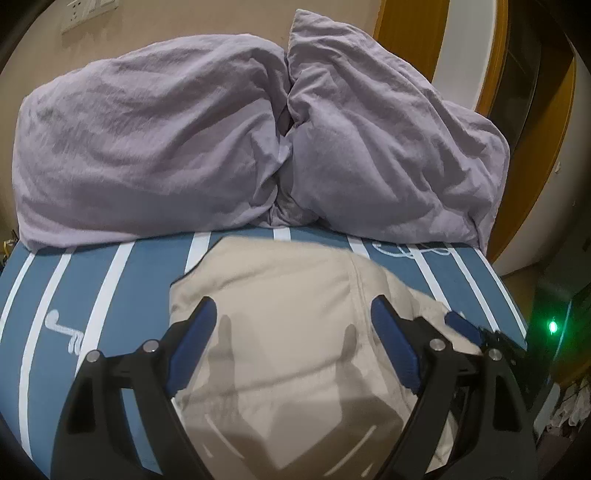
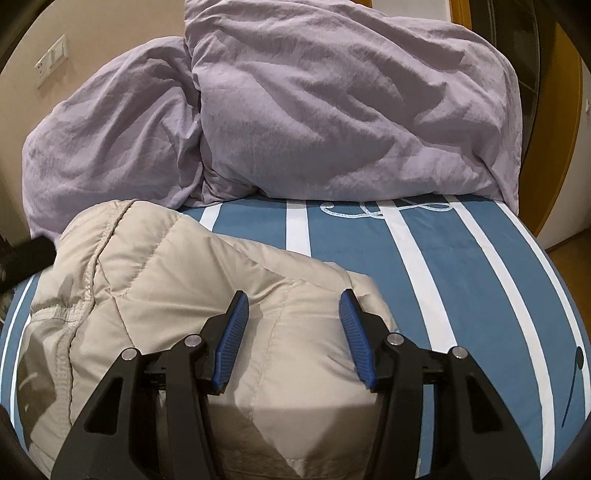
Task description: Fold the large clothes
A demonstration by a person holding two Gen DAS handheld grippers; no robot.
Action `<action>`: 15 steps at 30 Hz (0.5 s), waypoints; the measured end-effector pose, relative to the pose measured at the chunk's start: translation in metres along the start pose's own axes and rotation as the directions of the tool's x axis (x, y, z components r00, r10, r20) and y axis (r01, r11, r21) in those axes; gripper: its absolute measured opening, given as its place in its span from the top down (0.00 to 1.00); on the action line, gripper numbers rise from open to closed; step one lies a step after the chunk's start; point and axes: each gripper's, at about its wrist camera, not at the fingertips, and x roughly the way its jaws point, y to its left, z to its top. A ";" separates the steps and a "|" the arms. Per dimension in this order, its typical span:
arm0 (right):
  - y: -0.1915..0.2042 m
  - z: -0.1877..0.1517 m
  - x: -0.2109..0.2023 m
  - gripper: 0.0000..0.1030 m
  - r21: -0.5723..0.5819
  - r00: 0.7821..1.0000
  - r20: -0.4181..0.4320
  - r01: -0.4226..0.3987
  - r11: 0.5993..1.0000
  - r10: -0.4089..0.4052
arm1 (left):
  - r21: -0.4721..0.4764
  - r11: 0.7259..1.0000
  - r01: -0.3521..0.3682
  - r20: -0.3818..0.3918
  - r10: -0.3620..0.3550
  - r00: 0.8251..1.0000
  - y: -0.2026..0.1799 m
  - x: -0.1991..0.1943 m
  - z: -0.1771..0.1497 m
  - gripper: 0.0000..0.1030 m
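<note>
A beige quilted jacket (image 1: pixel 280 332) lies bundled in a puffy heap on the blue striped bed sheet (image 1: pixel 92 295). My left gripper (image 1: pixel 293 302) hovers just above its middle, open wide, with nothing between the blue pads. In the right wrist view the jacket (image 2: pixel 166 280) fills the lower left, its stitched hem curling at the left side. My right gripper (image 2: pixel 293 295) sits over the jacket's right part, open about halfway, its pads clear of the fabric. In the left wrist view, part of the right gripper's blue fingers (image 1: pixel 463 326) shows at the jacket's right edge.
A crumpled lilac duvet (image 1: pixel 184 140) is heaped across the far end of the bed, also filling the back of the right wrist view (image 2: pixel 332 110). Bare sheet (image 2: pixel 461 277) stretches to the right of the jacket. A wooden door frame (image 1: pixel 406 26) and a green light (image 1: pixel 552 326) lie beyond the bed.
</note>
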 end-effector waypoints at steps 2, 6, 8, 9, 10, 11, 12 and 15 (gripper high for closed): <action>-0.001 -0.001 0.000 0.48 0.000 1.000 0.002 -0.001 1.000 0.001 | 0.003 1.000 -0.012 -0.009 0.012 1.000 -0.002 0.007 0.001 0.17; -0.001 -0.001 0.000 0.47 -0.002 1.000 0.004 -0.001 1.000 0.001 | 0.013 0.999 -0.041 -0.041 0.042 0.998 -0.003 0.022 -0.007 0.17; -0.001 -0.002 0.001 0.47 -0.003 1.000 0.008 0.001 1.000 -0.001 | 0.024 0.999 -0.049 -0.036 0.050 0.998 -0.004 0.025 -0.010 0.15; -0.001 -0.002 0.001 0.47 -0.002 1.000 0.008 0.000 1.000 0.000 | 0.028 0.998 -0.055 -0.035 0.056 0.998 -0.004 0.026 -0.011 0.14; -0.001 -0.002 0.001 0.47 -0.002 1.000 0.008 -0.001 1.000 0.001 | 0.030 0.998 -0.061 -0.037 0.062 0.997 -0.004 0.028 -0.013 0.14; -0.001 -0.002 0.001 0.47 -0.002 1.000 0.008 -0.001 1.000 0.001 | 0.028 0.997 -0.065 -0.040 0.066 0.997 -0.003 0.030 -0.013 0.12; -0.001 -0.002 0.001 0.47 -0.003 1.000 0.008 -0.002 1.000 0.002 | 0.025 0.997 -0.067 -0.043 0.068 0.997 -0.002 0.032 -0.015 0.12; -0.001 -0.002 0.001 0.46 -0.004 1.000 0.009 -0.003 1.000 0.003 | 0.014 0.998 -0.065 -0.047 0.066 0.997 0.001 0.037 -0.017 0.10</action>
